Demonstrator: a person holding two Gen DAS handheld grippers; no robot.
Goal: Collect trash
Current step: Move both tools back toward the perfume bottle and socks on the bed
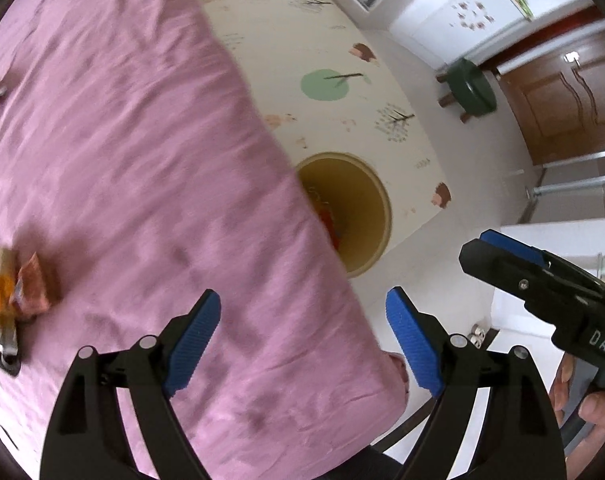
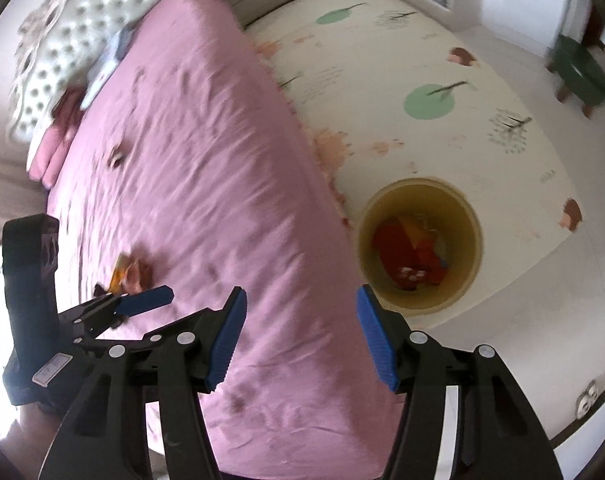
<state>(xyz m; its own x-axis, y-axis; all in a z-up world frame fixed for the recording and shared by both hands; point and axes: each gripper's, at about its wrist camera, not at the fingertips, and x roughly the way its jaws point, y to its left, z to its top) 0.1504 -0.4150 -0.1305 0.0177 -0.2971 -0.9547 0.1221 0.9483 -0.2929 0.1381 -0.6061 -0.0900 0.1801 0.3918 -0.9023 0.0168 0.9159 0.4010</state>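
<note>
Your left gripper (image 1: 304,328) has its jaws spread wide with nothing between the blue pads (image 1: 194,344); your right gripper (image 2: 300,334) is likewise spread and unloaded; both point forward and downward, side by side, apart from each other.

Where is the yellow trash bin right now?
The yellow bin stands on the patterned floor mat right beside the pink bed, on its right in both views, with red wrappers inside.
</note>
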